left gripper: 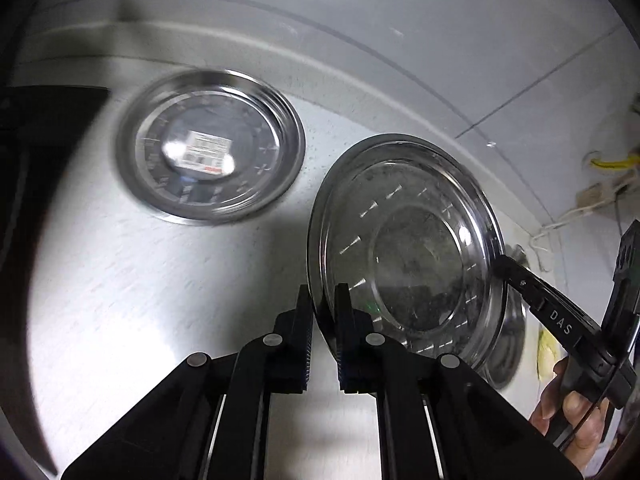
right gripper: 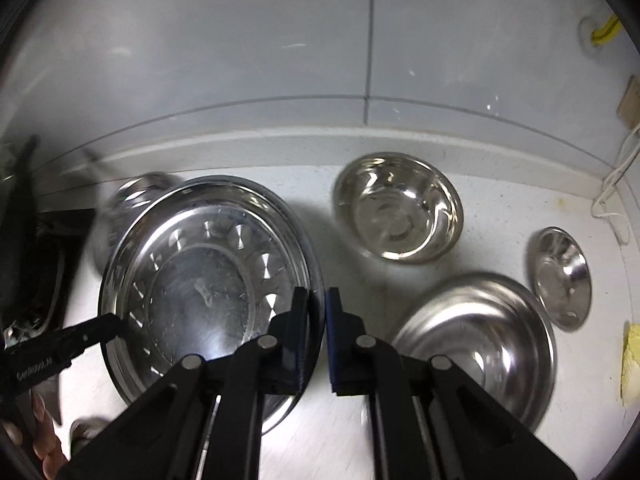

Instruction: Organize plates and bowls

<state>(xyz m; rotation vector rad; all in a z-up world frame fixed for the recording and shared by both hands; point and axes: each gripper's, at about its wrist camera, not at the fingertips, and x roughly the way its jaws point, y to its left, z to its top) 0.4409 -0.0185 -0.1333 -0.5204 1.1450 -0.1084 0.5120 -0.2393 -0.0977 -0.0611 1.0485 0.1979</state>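
Speckled white countertop [right gripper: 500, 216] under a pale tiled wall [right gripper: 240, 60], white cables [right gripper: 612, 184].

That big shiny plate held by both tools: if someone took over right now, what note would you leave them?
Left gripper: fingers shut on the near rim of the large steel plate.
Right gripper: fingers shut on the opposite rim of the same plate; both hold it tilted above the counter.
Still on the counter: labelled plate, deep bowl, wide bowl, small dish.
Done: one plate picked up. No stack is visible.
Left: set this plate down, probably onto the labelled plate, then group the bowls.
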